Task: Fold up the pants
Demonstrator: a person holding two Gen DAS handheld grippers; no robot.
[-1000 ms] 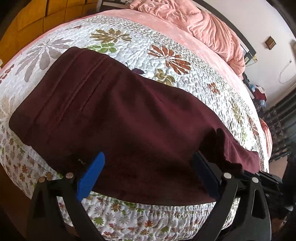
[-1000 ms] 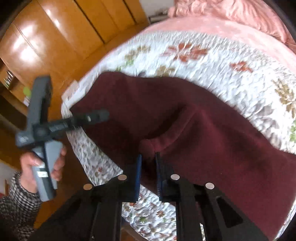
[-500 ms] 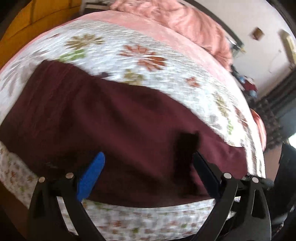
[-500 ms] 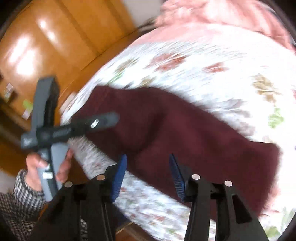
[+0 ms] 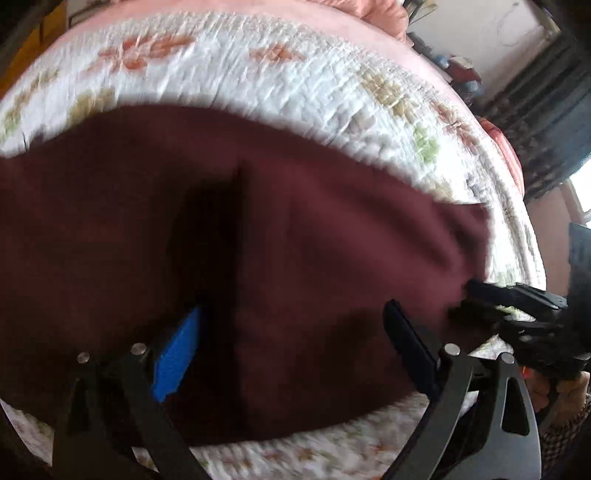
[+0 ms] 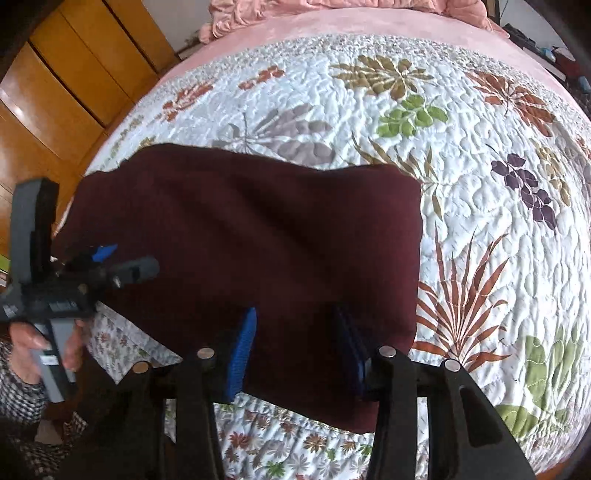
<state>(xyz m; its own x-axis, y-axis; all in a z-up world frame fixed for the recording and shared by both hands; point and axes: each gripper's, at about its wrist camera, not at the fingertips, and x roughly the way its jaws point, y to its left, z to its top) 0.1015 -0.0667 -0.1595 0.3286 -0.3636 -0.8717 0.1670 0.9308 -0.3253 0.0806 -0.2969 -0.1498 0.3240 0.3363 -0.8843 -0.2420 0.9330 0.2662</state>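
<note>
Your right gripper (image 6: 295, 350) hangs over the near edge of the maroon pants (image 6: 240, 236), its jaws parted but closing a little, pinching nothing. Your left gripper (image 5: 291, 350) hovers spread above the pants, which lie flat on the floral quilt (image 6: 480, 166).

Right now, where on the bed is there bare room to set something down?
Bare quilt lies right of the pants and beyond them, up to the pink blanket. It is crowded at the near edge, where both grippers hang over the pants.
</note>
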